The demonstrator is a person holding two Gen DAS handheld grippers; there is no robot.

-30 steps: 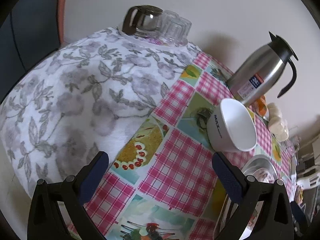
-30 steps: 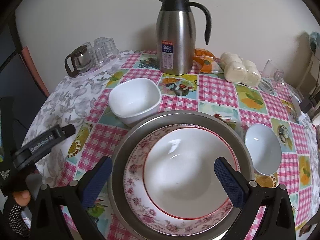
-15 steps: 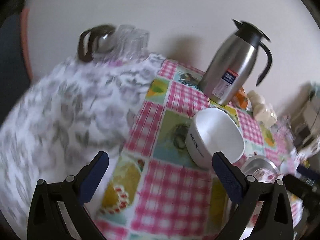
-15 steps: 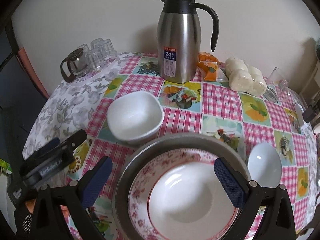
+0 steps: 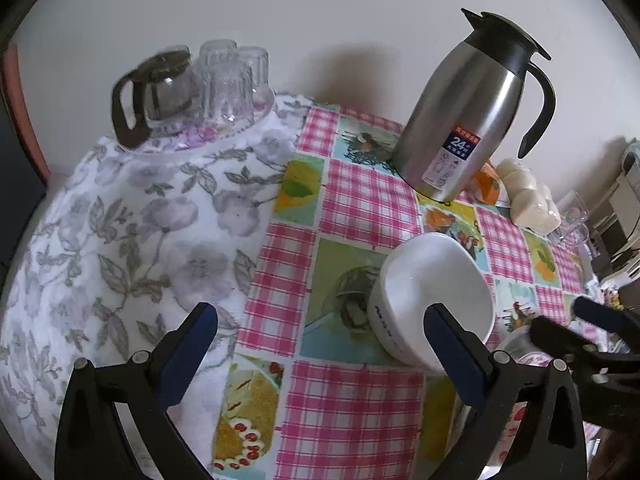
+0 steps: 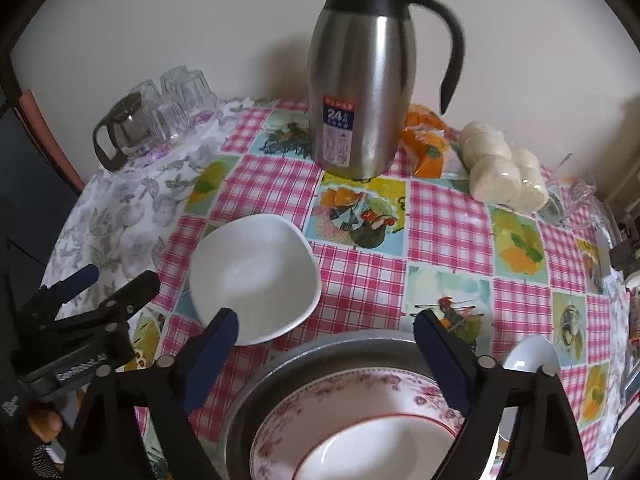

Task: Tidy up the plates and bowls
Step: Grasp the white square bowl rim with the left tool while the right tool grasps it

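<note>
Nearest in the right wrist view, the right gripper (image 6: 326,354) hangs with its jaws spread and nothing between the pads; they have just been closing a little. Its blue fingertips (image 6: 212,356) frame the stack below: a floral-rimmed plate (image 6: 360,432) sitting inside a grey metal tray (image 6: 256,384). Whether a separate white bowl rests in the plate or that is just its well, the cropped view does not let me say. Just right of the tray lies a small white bowl (image 6: 530,354), partly hidden behind the gripper's finger.

In the left wrist view, the left gripper (image 5: 320,352) is likewise wide apart and holds nothing. Its right fingertip overlaps the near rim of the square white bowl (image 5: 432,300), which stands upright on the checked tablecloth (image 5: 360,200), beside the tray's far left edge. The left gripper also shows at the lower left of the right wrist view, with a gloved hand (image 6: 36,436) gripping it.

Farther back stands a steel thermos jug (image 6: 360,92) with a black handle. To its right lie an orange packet (image 6: 428,140) and a bag of pale buns (image 6: 504,172). At the far left, on the grey floral cloth (image 5: 120,240), sit a glass coffee pot (image 5: 156,92) and upturned glasses (image 5: 232,76), near the wall.
</note>
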